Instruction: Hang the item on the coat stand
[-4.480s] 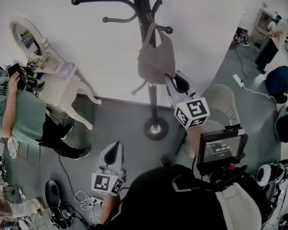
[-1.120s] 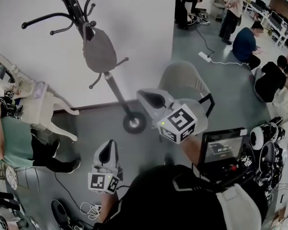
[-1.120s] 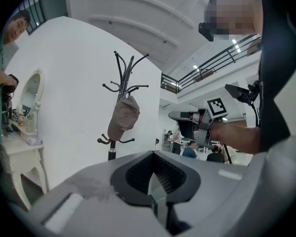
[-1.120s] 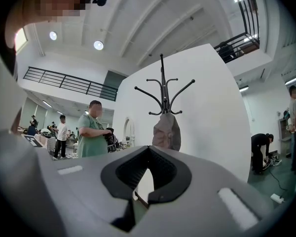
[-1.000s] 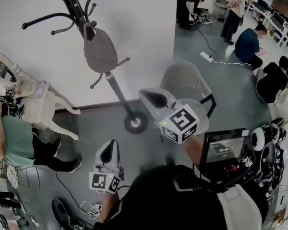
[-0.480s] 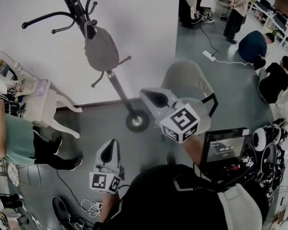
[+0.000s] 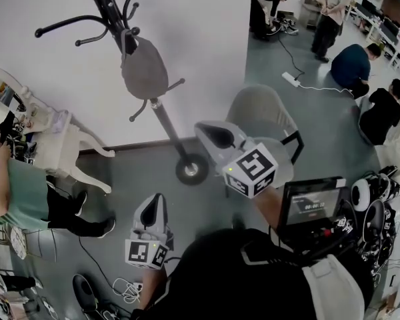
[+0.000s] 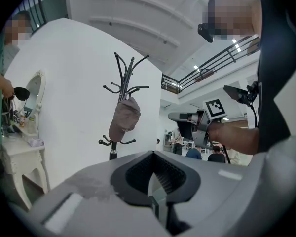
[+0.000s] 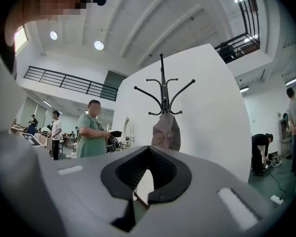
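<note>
A grey-brown cap (image 7: 145, 69) hangs from a hook of the black coat stand (image 7: 113, 12), clear of both grippers. The left gripper view has the cap (image 8: 124, 118) and stand (image 8: 119, 78) some way ahead of the jaws, and the right gripper view shows the cap (image 9: 166, 132) on the stand (image 9: 164, 90) too. My left gripper (image 7: 157, 205) is low near my body, shut and empty. My right gripper (image 7: 210, 131) is held out level to the right of the stand's base, also shut with nothing in it.
A white dressing table (image 7: 60, 139) with an oval mirror stands left of the stand, with a person in a green shirt (image 7: 20, 192) beside it. A grey chair (image 7: 260, 112) is behind my right gripper. A small monitor (image 7: 310, 205) sits on my chest rig. Several people work at the back right.
Several seconds ago my right gripper was up against the cap on the stand; it now sits back from it. Over the last second both grippers stay put; the person in green moves an arm.
</note>
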Demonstrator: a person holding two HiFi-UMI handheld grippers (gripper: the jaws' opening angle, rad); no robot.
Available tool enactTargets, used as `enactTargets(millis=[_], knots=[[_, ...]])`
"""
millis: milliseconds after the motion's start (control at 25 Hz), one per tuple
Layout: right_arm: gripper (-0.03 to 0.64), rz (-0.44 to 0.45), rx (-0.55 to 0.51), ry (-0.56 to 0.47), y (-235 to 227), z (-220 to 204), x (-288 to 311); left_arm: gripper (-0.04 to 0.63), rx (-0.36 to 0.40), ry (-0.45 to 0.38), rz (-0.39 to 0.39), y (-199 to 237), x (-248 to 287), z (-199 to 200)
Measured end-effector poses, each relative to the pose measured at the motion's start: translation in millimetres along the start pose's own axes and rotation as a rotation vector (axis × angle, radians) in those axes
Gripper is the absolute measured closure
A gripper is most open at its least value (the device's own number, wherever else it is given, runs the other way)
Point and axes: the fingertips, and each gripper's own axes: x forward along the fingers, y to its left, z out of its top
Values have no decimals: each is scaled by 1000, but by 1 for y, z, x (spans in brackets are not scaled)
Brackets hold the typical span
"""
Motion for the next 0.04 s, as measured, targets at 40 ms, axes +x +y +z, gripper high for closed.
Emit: enactTargets(millis=[40], knots=[[609,0,-1,0,0,0,1,574,-1,-1,0,0,-1,0]])
